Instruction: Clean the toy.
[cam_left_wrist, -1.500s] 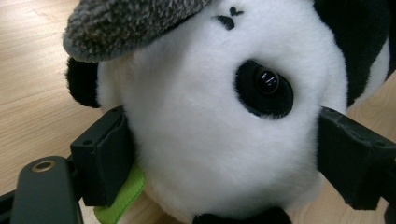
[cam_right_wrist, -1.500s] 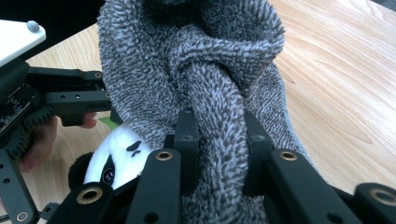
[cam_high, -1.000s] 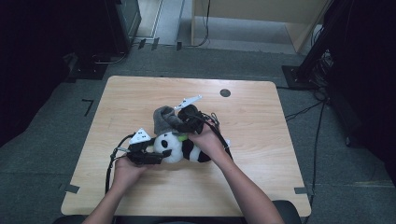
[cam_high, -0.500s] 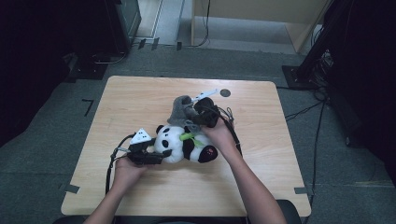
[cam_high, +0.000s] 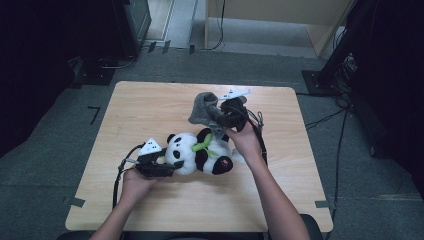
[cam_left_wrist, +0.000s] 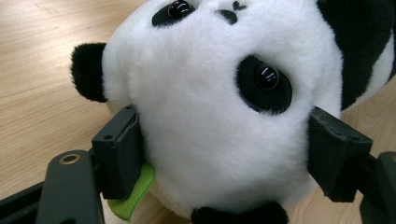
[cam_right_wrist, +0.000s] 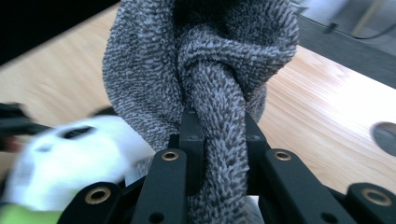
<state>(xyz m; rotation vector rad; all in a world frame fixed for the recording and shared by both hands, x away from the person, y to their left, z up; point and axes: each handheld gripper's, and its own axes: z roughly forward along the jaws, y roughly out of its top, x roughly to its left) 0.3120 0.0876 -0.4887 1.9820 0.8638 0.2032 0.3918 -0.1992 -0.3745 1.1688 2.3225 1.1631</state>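
We see left gripper (cam_high: 167, 169) clamping panda (cam_high: 200, 152) head; right gripper (cam_high: 223, 117) pinching grey cloth (cam_high: 204, 107), lifted clear; cloth not yet set on table (cam_high: 150, 105).

A lab-like recording room: bare wooden table (cam_high: 150, 105) on grey carpet (cam_high: 45, 150), floor cables (cam_high: 345, 115), dark equipment stands (cam_high: 345, 45).
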